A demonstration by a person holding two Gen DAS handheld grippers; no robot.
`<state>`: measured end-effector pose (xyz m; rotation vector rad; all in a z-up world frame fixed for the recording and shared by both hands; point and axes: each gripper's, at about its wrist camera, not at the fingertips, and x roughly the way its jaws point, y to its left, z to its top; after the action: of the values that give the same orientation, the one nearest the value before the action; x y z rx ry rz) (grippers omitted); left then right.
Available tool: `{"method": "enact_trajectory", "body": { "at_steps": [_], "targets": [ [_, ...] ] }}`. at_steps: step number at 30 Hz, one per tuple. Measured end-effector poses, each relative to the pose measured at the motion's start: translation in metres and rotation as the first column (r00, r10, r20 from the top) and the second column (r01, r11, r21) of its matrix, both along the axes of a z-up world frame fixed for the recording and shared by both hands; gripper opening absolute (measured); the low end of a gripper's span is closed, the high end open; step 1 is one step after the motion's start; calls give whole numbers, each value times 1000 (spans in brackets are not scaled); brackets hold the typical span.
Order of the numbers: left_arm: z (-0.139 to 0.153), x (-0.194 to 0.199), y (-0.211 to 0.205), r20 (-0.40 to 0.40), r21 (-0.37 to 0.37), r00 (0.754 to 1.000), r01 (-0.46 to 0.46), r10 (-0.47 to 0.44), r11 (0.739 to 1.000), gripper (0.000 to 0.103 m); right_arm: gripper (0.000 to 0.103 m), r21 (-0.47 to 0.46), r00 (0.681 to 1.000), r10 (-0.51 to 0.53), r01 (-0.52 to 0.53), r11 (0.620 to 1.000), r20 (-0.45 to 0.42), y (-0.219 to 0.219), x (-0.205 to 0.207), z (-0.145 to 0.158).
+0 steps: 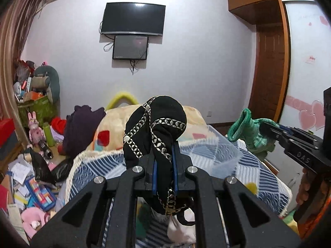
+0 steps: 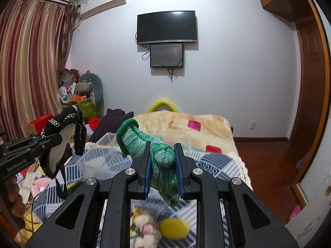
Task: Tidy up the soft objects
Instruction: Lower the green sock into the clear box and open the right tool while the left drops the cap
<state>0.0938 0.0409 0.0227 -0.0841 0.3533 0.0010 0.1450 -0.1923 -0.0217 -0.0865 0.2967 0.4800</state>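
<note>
My left gripper [image 1: 164, 155] is shut on a black eye mask with silver embroidery [image 1: 154, 122] and holds it up above the bed; it also shows at the left of the right wrist view [image 2: 62, 124]. My right gripper [image 2: 162, 157] is shut on a green knitted glove [image 2: 144, 142], held up over the bed; it shows at the right of the left wrist view [image 1: 250, 130]. A clear plastic box [image 1: 223, 150] lies on the patterned bedspread [image 1: 258, 165] between and below both grippers. Small plush toys [image 2: 144, 227] and a yellow pom-pom [image 2: 174, 228] lie under the right gripper.
A cream blanket [image 2: 186, 124] and dark purple cloth [image 1: 80, 128] lie at the far end of the bed. The floor to the left holds papers, boxes and a pink toy [image 1: 35, 130]. A green bin [image 1: 39, 107] stands by the curtain. Wooden wardrobe [image 1: 266, 62] at right.
</note>
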Motion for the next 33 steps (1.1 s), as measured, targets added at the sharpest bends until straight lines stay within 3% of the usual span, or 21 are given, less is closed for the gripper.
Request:
{"method": "enact_trajectory", "body": {
  "at_steps": [7,15,24,33],
  "targets": [
    [-2,41,5,-28,-2,999,-18,18,1000,11,18,-10,1000,-10,10,1000,-25,11,23,-1],
    [-19,80,-1,-99,36,994,-37,40,999,11,18,-80,994,-8,0,997,-106,29,51,-22],
    [-57,111,-5,-270,71,962,-27,46,997,11,18,-163,986,20,-47,985,-164,42,67,-35],
    [-69,112,-3,-341,37,940,0,12,999,13,19,-230,976,38,-88,969,-213,51,75,-46]
  ]
}}
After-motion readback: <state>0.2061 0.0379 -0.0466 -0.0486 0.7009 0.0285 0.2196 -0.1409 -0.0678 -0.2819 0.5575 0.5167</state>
